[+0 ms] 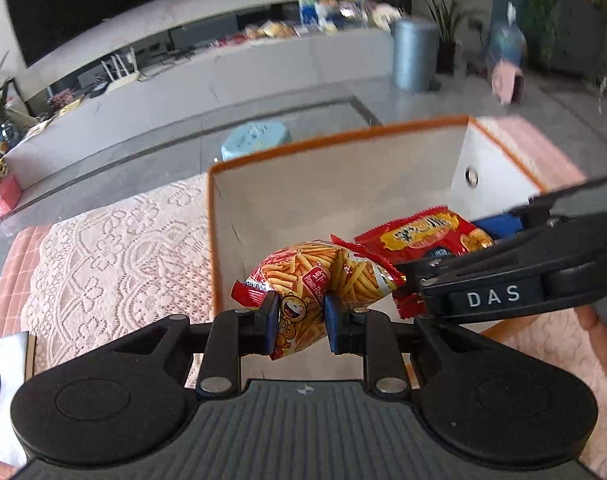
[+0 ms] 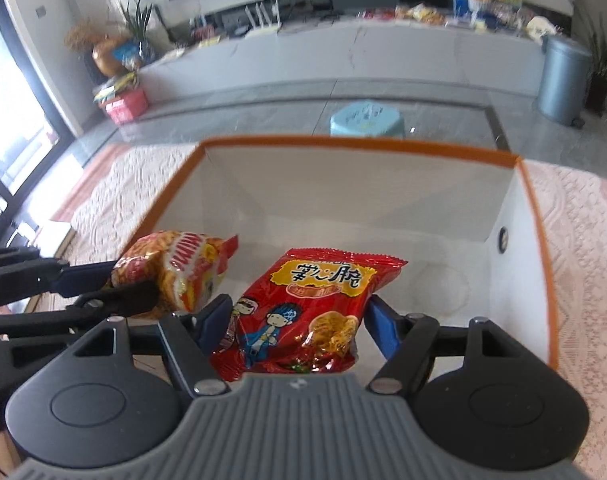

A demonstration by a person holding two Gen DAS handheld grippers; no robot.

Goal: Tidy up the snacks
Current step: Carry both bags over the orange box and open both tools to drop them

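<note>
Over the white orange-rimmed storage box, my left gripper pinches the red prawn-stick packet, jaws closed tight. My right gripper clamps the red crispy-noodle packet between wider-set jaws; both hang above the box for dropping in.

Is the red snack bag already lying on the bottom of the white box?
No, the red snack bag hangs pinched between the right gripper's blue fingers above the white box's floor.
</note>
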